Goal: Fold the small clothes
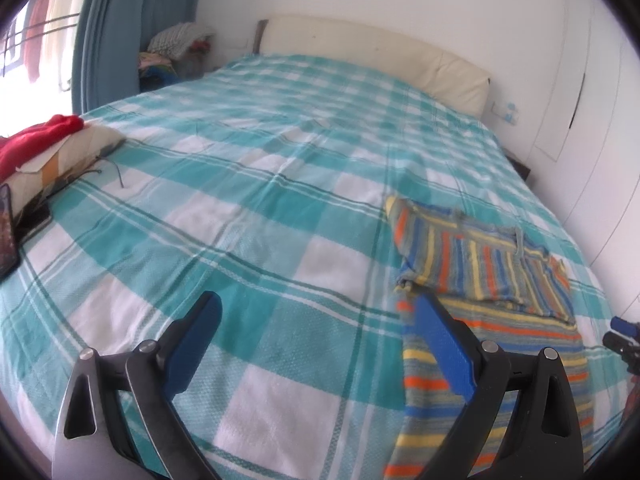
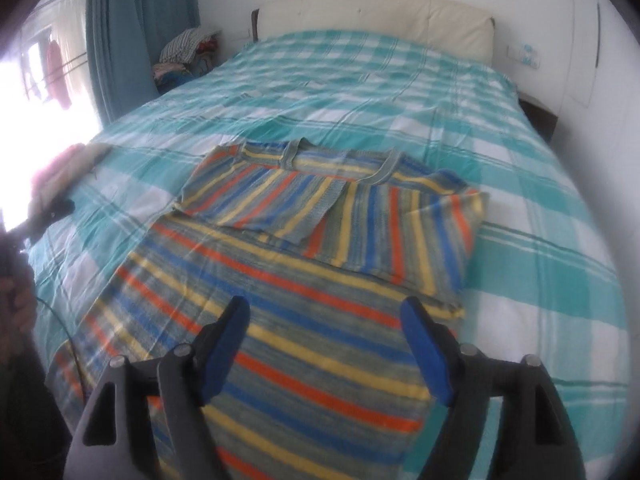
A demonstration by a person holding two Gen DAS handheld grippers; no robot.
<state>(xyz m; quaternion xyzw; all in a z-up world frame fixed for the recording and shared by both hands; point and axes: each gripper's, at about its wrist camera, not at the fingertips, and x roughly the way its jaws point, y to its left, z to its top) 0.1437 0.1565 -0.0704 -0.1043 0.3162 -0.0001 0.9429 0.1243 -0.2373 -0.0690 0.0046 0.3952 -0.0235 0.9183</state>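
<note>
Left wrist view: the left gripper (image 1: pixel 318 312), black-framed with flat blue finger pads (image 1: pixel 196 344), hangs with its jaws spread wide and nothing between them, above a teal-and-white checked woven bedspread (image 1: pixel 248 184) whose coarse weave shows in the near squares. At about 3 o'clock lies the striped knitted garment in orange, blue, yellow and grey-green (image 1: pixel 488 280), its upper part doubled over so the folded stripes run crosswise to those beneath. The right-hand pad overlaps the garment's near left edge in the frame; whether it touches cannot be told. At 9 o'clock a red fuzzy cloth (image 1: pixel 36 140) rests on a pale cushion (image 1: pixel 80 148), beside a dark flat phone-like slab (image 1: pixel 8 232). A cream padded headboard (image 1: pixel 372 56) stands at 12 o'clock, and a blue-grey pleated curtain (image 1: pixel 132 28) at 11 o'clock. No readable writing shows.

Right wrist view: the right gripper (image 2: pixel 324 320), of the same build, is likewise parted and empty, poised directly over the garment's lower panel at 6 o'clock. The knit spreads flat from the frame's bottom to its centre, with two sleeves or flaps folded inward across the chest and ribbed grey-green loops at the neckline near 12 o'clock. A heap of crumpled clothes (image 2: pixel 188 54) sits at 11 o'clock beside the curtain. No labels can be read.
</note>
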